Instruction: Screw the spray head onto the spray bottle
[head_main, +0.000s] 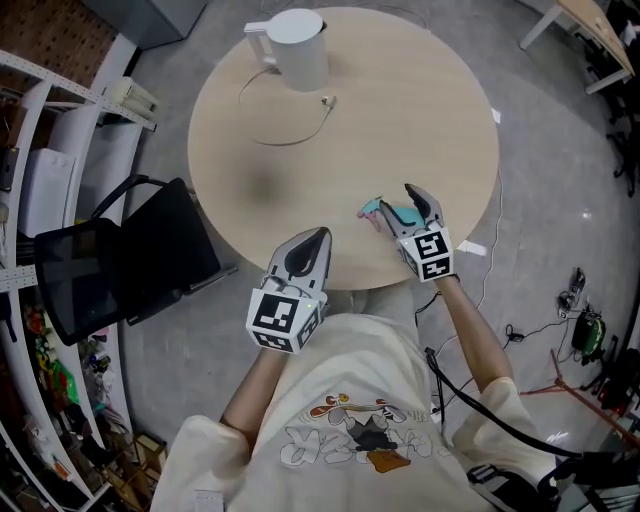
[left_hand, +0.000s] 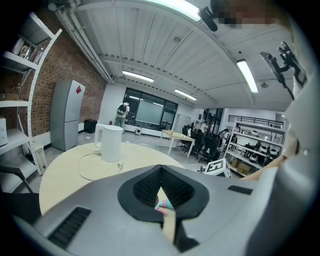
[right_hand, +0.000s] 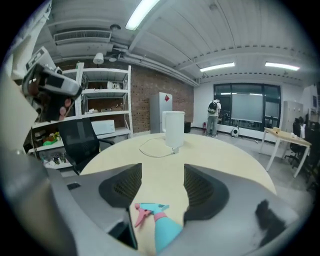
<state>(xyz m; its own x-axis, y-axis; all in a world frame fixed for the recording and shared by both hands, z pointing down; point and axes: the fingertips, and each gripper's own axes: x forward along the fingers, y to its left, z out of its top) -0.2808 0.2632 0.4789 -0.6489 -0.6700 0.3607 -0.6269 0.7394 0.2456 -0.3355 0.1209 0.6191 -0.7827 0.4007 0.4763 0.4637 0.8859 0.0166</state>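
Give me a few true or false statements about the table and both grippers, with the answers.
The kettle stands on the table. True.
The jaws of the left gripper stand apart. False: they are shut.
The bottle lies on its side. True.
The right gripper clamps the bottle. False: its jaws are open.

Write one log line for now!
left gripper shut, empty | right gripper open | teal plastic spray bottle with pink trigger between its jaws, unheld
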